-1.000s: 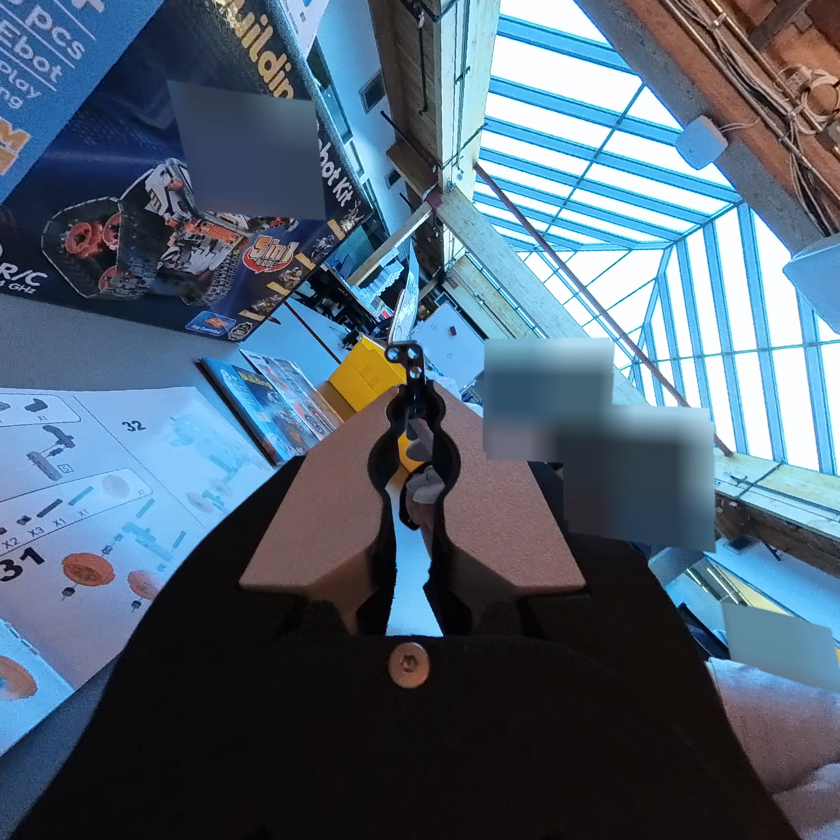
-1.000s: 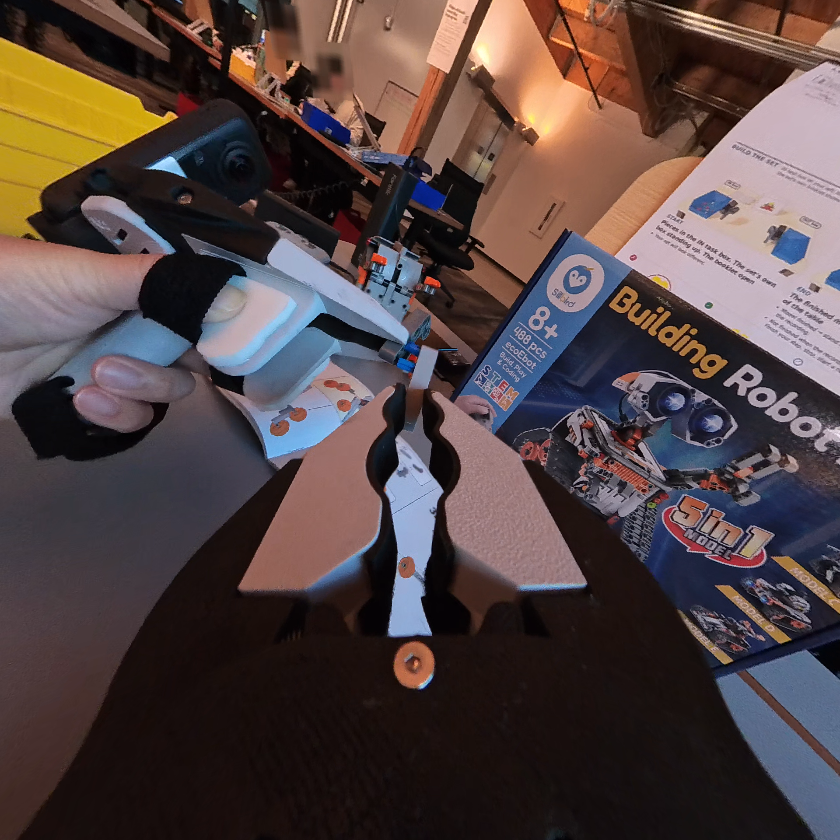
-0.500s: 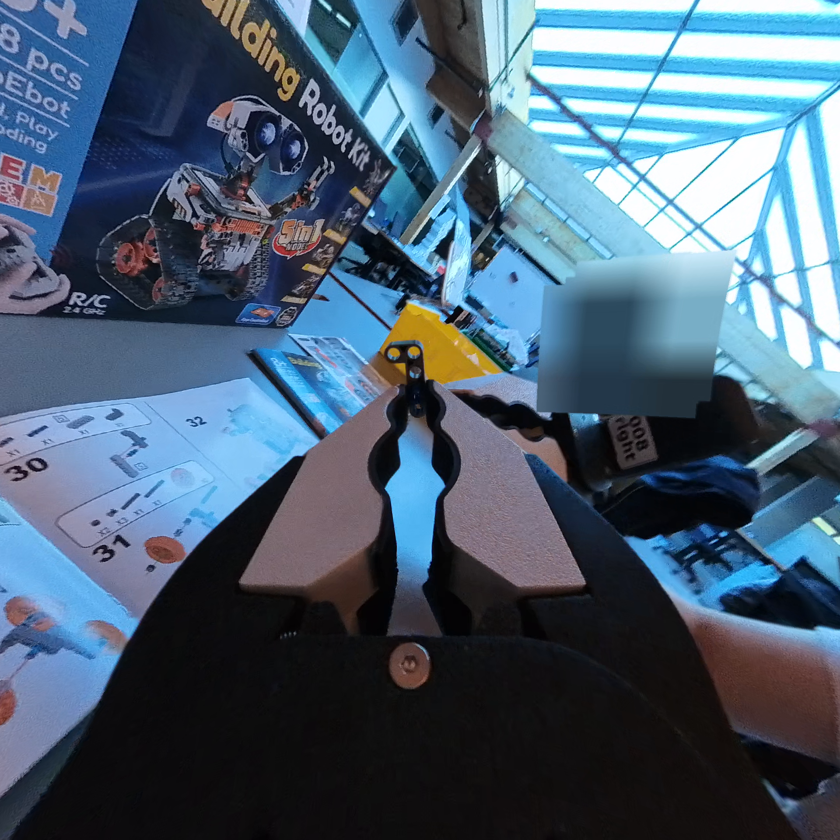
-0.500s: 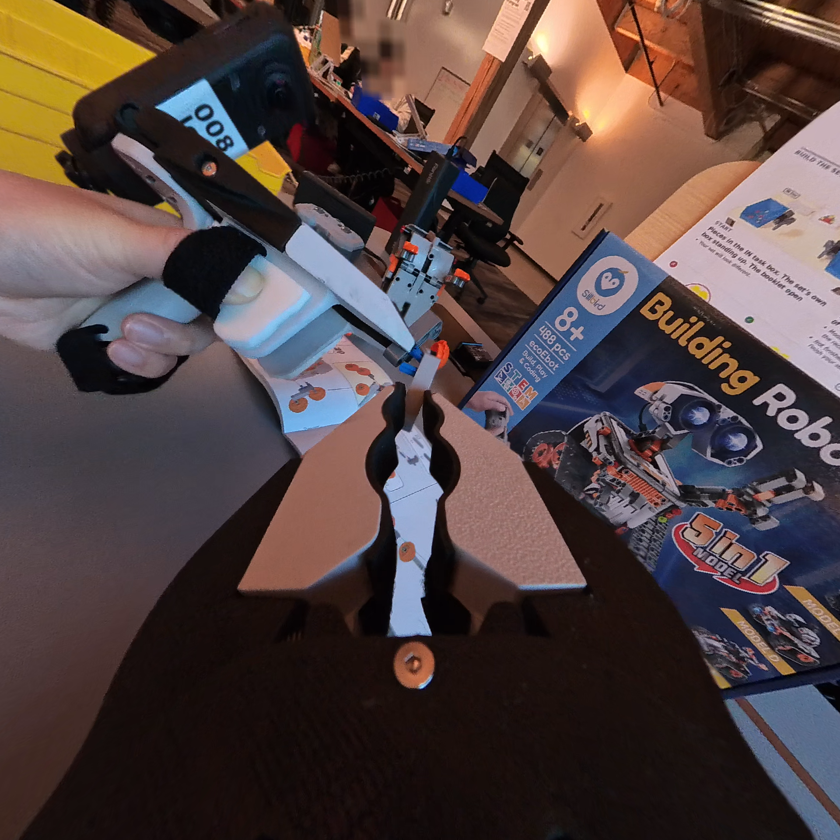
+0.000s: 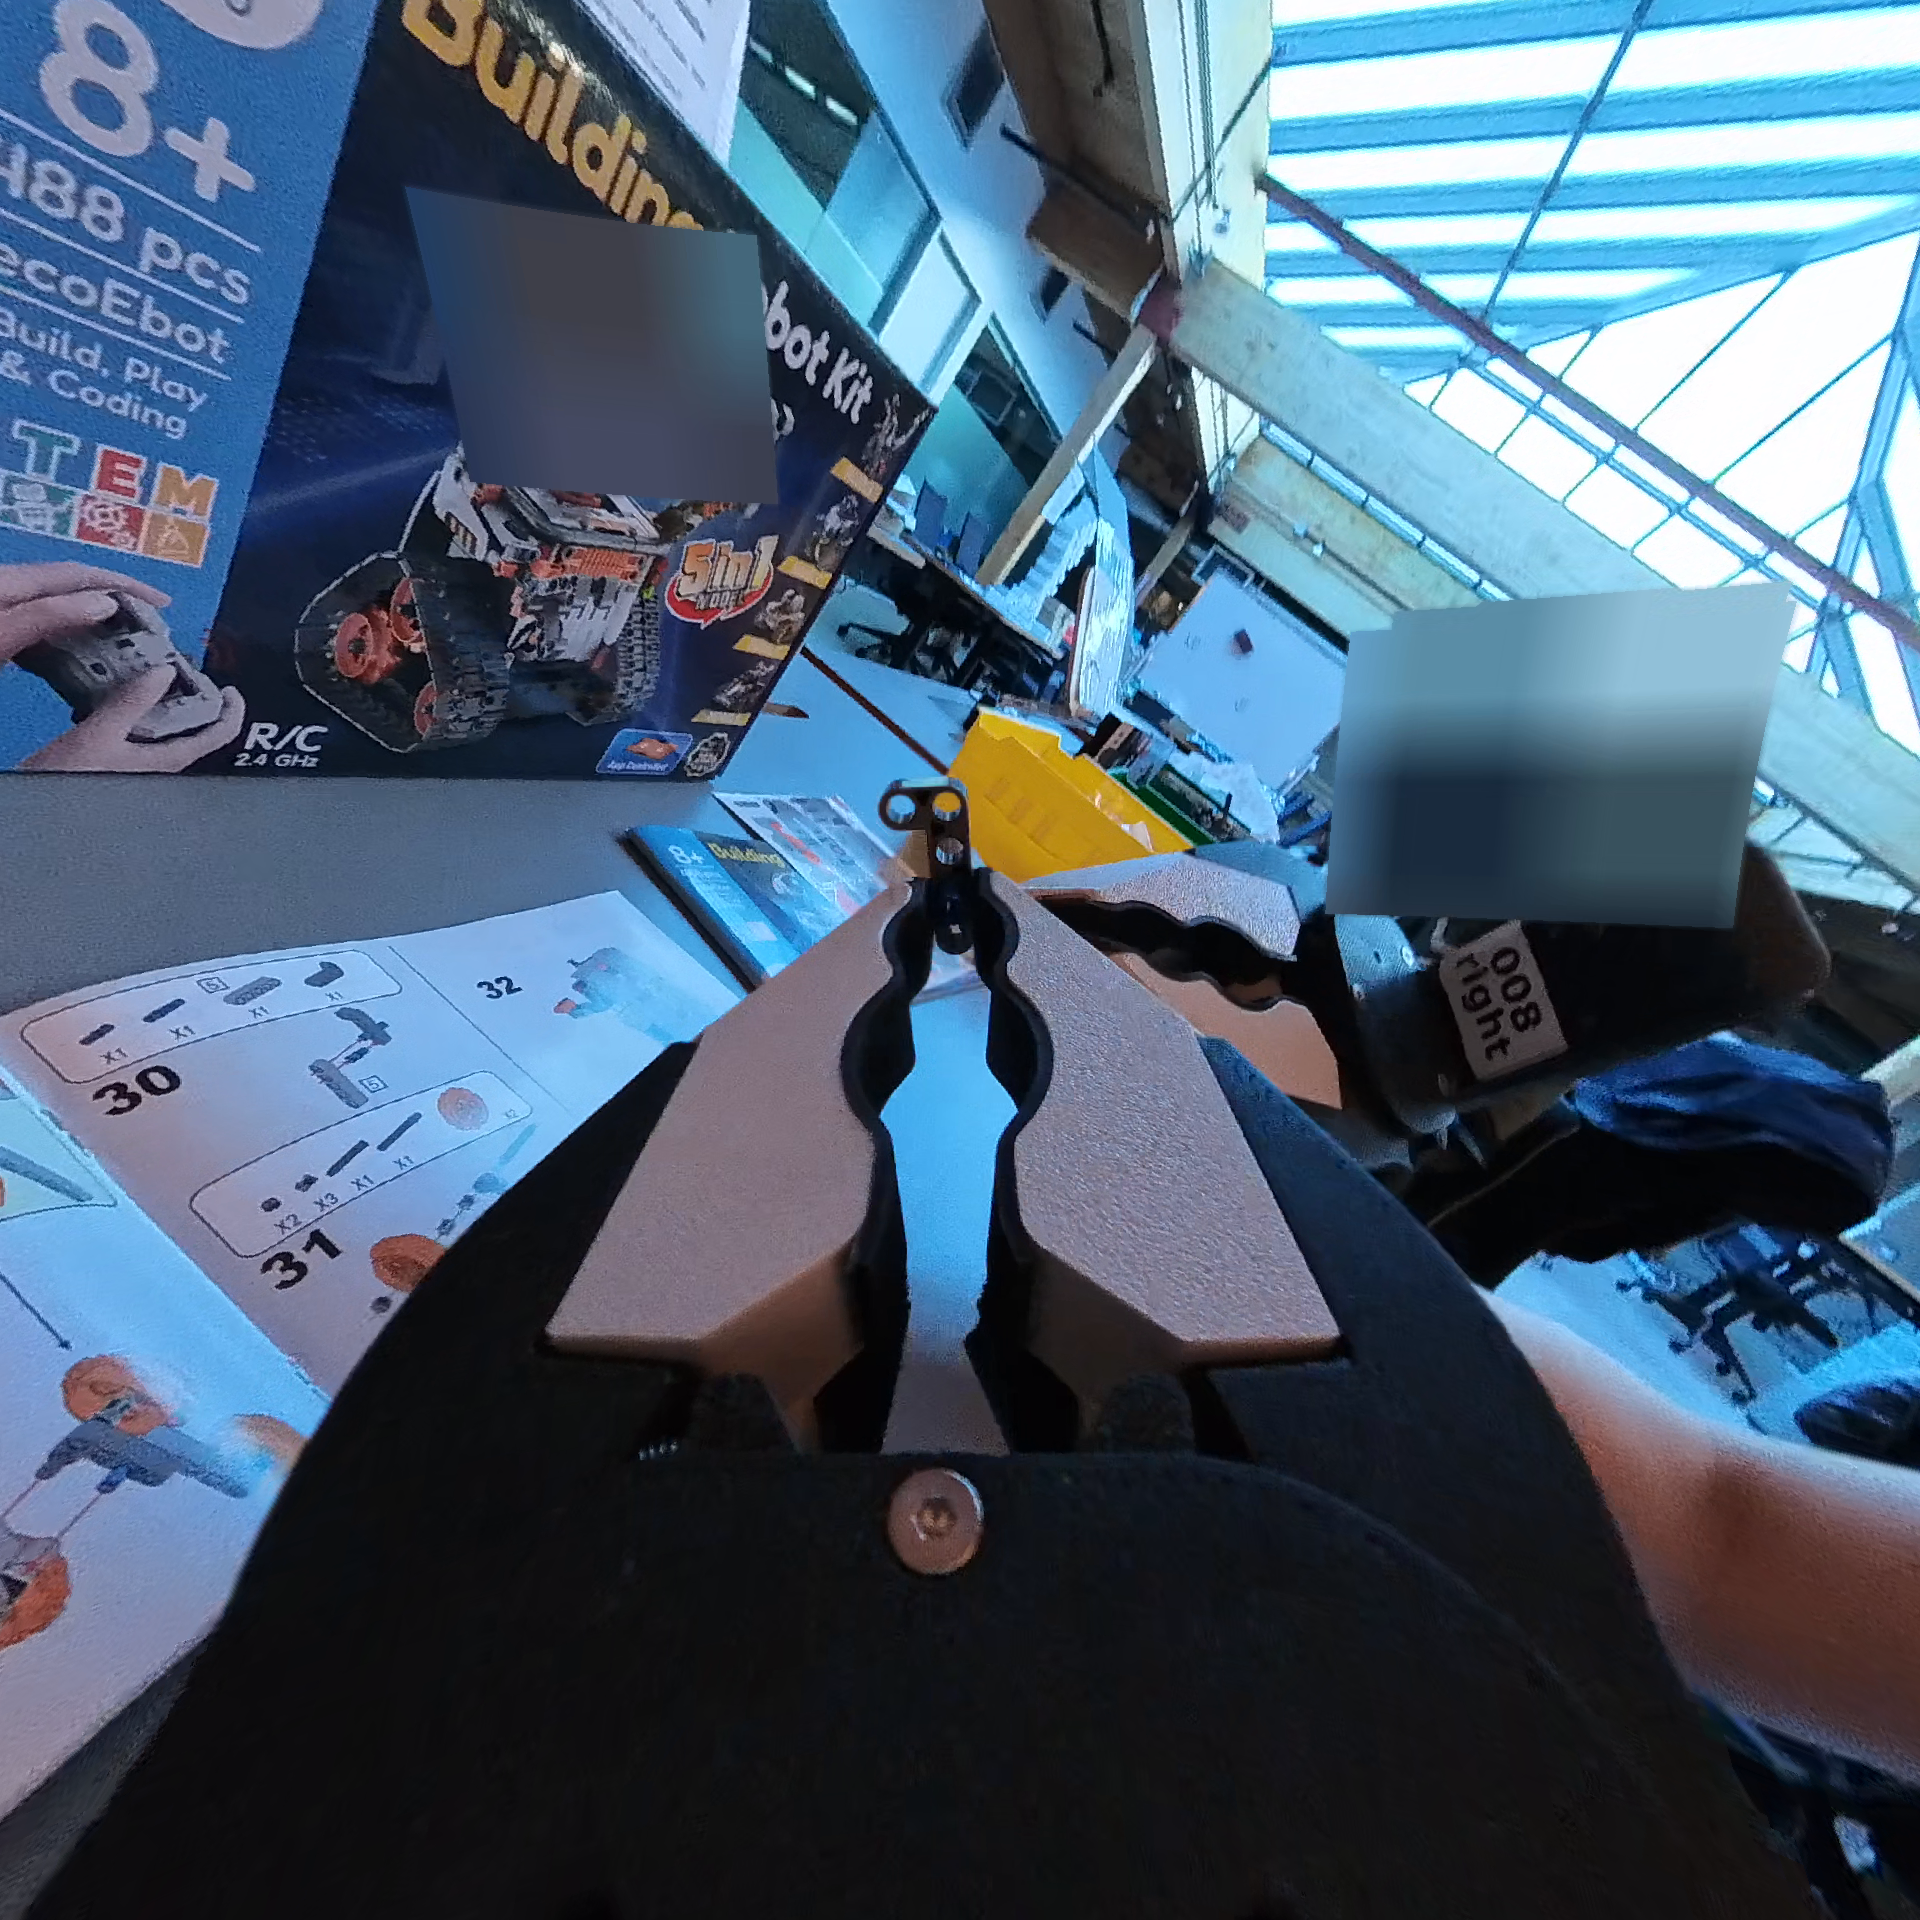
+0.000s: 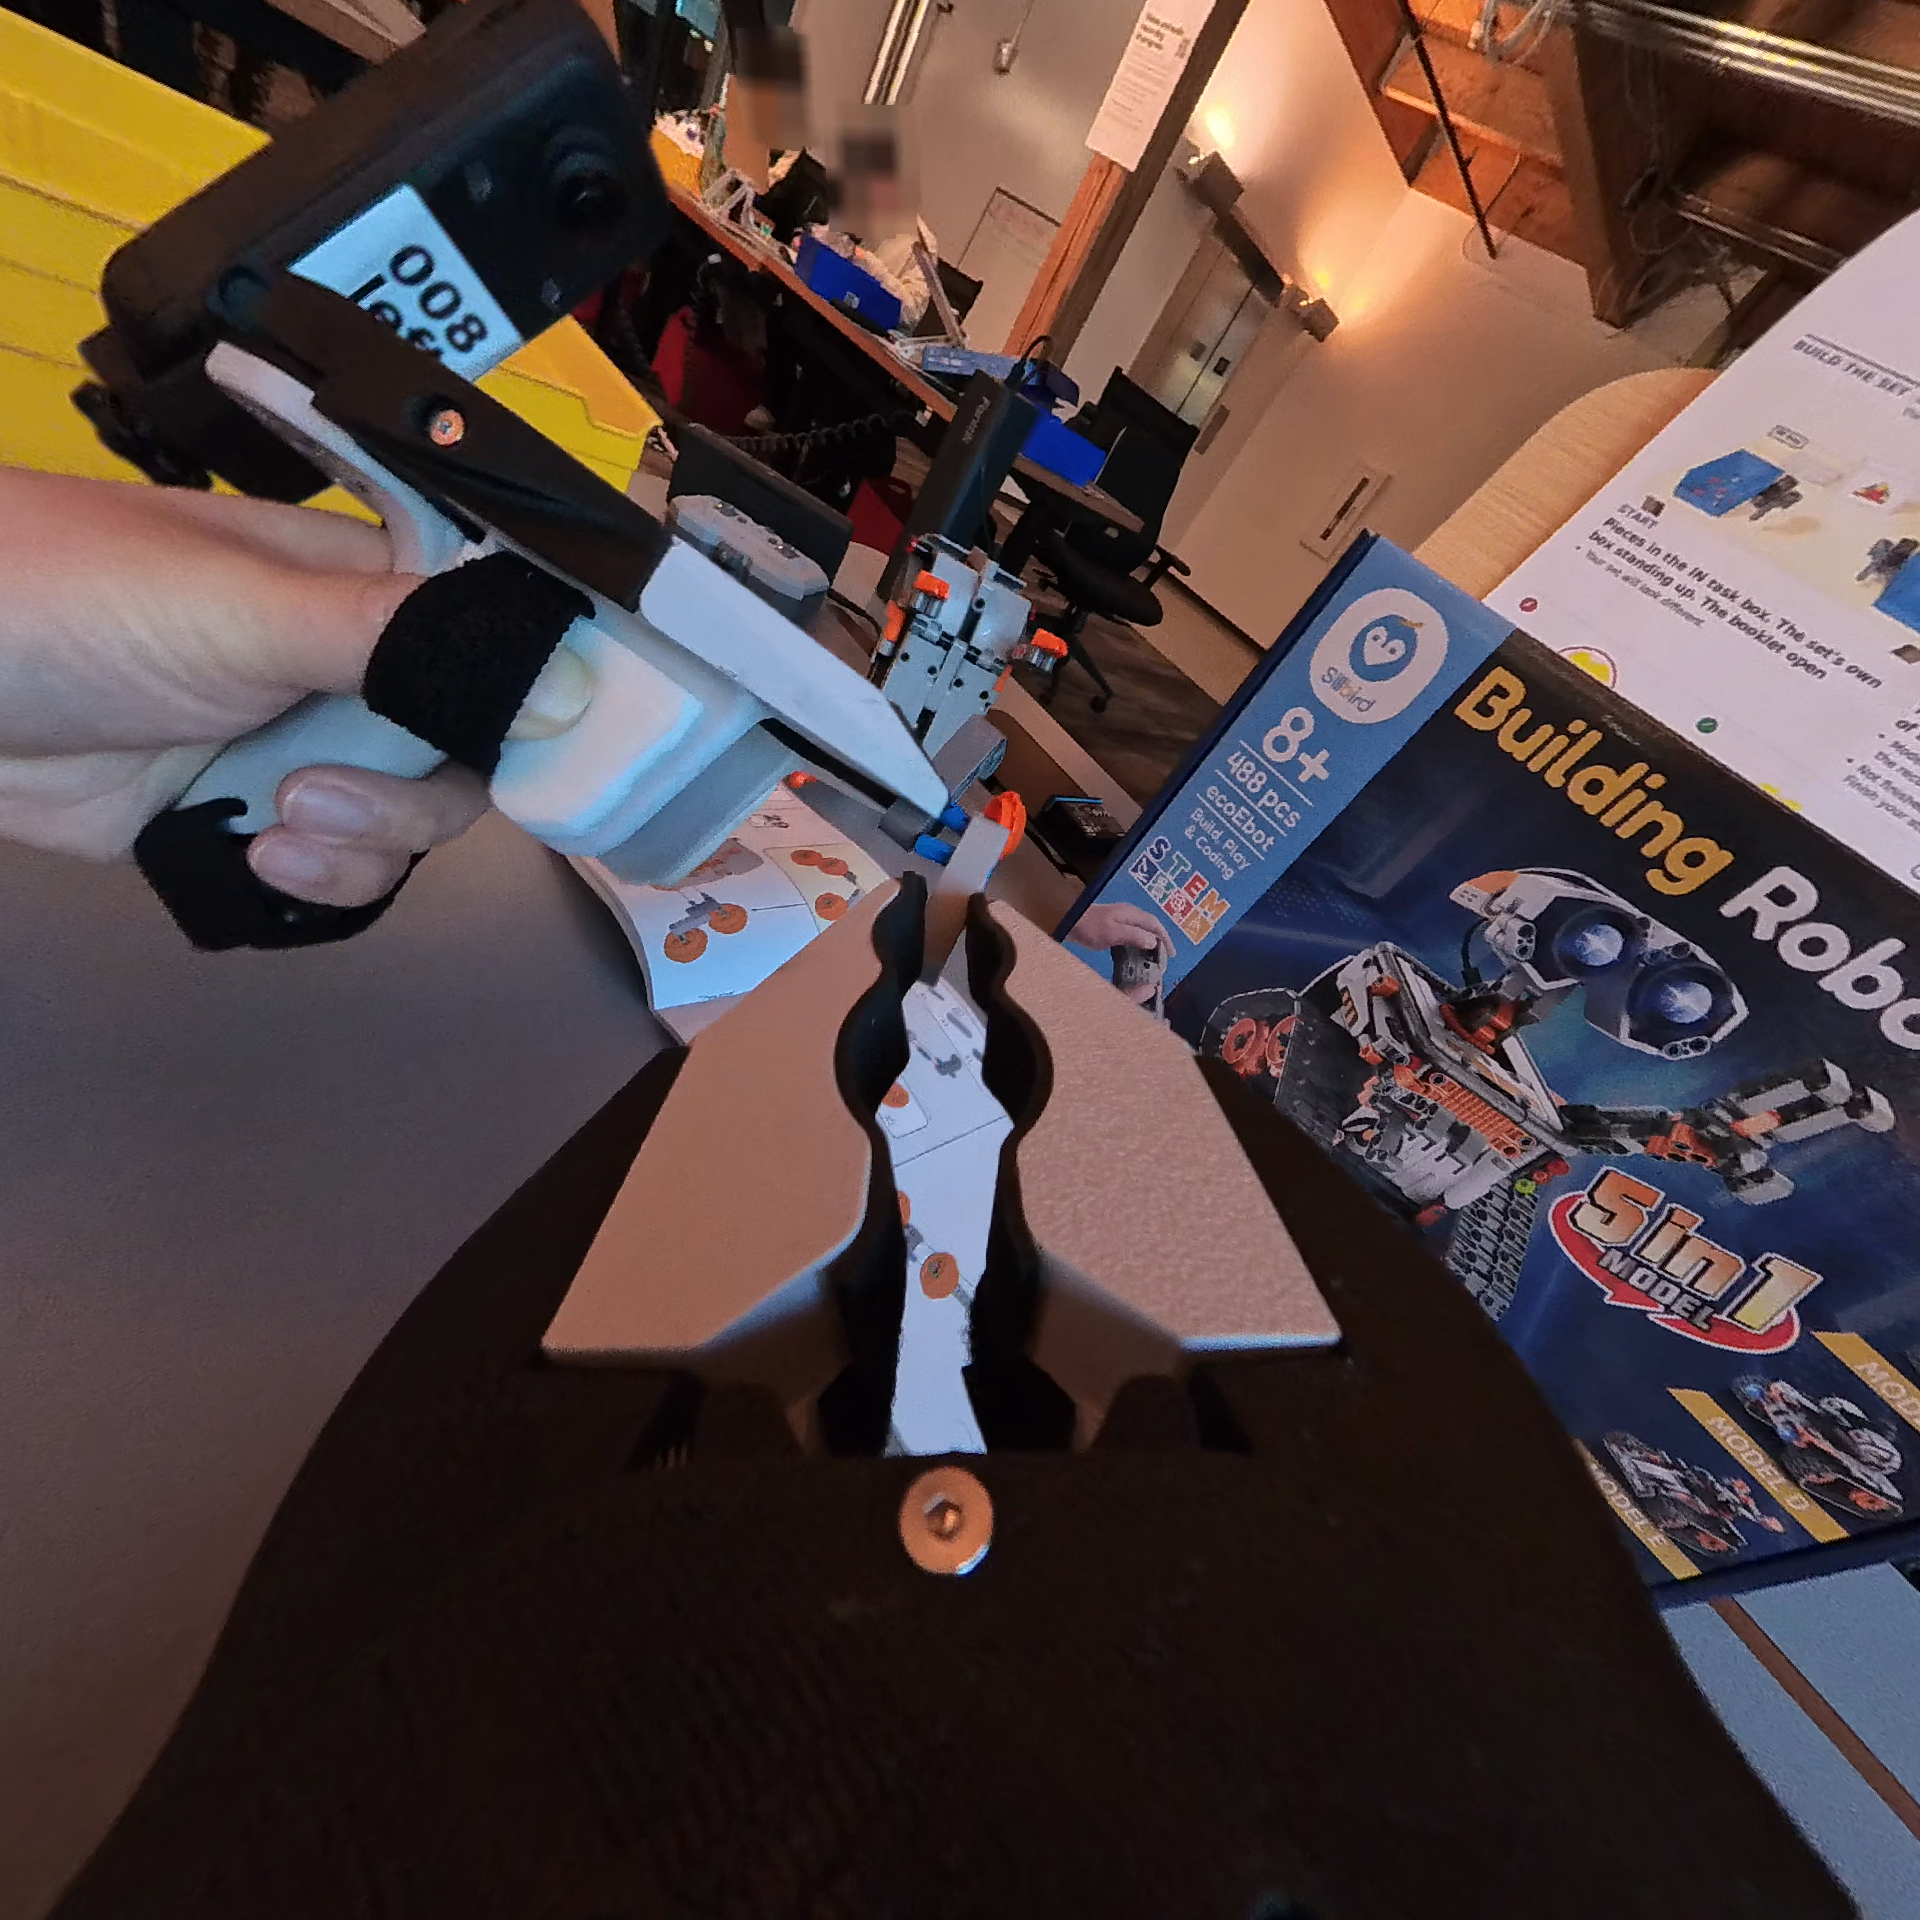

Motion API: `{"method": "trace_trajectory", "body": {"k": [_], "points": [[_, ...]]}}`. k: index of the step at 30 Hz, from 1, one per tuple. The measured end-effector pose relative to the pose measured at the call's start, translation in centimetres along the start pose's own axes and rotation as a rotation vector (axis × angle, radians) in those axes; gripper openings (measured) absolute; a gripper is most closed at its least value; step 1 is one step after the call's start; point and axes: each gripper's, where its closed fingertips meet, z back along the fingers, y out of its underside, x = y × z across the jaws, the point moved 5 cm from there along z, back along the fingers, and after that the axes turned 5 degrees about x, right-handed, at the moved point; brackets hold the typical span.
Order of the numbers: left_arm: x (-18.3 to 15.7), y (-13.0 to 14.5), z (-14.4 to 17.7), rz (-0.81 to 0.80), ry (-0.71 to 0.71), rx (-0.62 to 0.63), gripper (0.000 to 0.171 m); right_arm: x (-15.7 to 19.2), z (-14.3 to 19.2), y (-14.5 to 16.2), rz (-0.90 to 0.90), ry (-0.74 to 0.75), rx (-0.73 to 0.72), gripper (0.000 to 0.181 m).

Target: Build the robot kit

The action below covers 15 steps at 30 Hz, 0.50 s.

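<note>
In the left wrist view my left gripper (image 5: 948, 906) is shut on a small black L-shaped beam with holes (image 5: 932, 821), which sticks out past its tips. In the right wrist view my right gripper (image 6: 940, 916) is shut on a pale grey piece with an orange pin at its top (image 6: 975, 857). The left gripper (image 6: 930, 816), held by a hand (image 6: 156, 686), has its tip just above and left of that piece. The right gripper (image 5: 1044, 896) lies just right of my left tips. Both hover above an open instruction booklet (image 5: 312, 1091) on the grey table.
A blue robot-kit box (image 6: 1558, 1039) stands upright behind the booklet and also shows in the left wrist view (image 5: 343, 582). A partly built grey model with orange pins (image 6: 961, 634) stands beyond the grippers. A yellow bin (image 5: 1049, 810) and a second booklet (image 5: 758, 883) lie farther off.
My left gripper has tilted down from the skylight toward the table, still shut on the black beam. The two grippers have come closer, tips nearly meeting. The right grip is unchanged.
</note>
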Motion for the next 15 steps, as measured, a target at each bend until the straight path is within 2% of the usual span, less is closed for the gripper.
{"method": "trace_trajectory", "body": {"k": [6,15], "points": [[0.14,-0.11,0.08,0.08,0.058,-0.04,0.005,-0.05,-0.12,-0.22,-0.008,0.009,-0.008,0.006],[0.15,-0.23,0.12,0.093,0.06,-0.081,0.005,-0.03,-0.33,-0.4,-0.007,0.039,-0.018,0.005]]}}
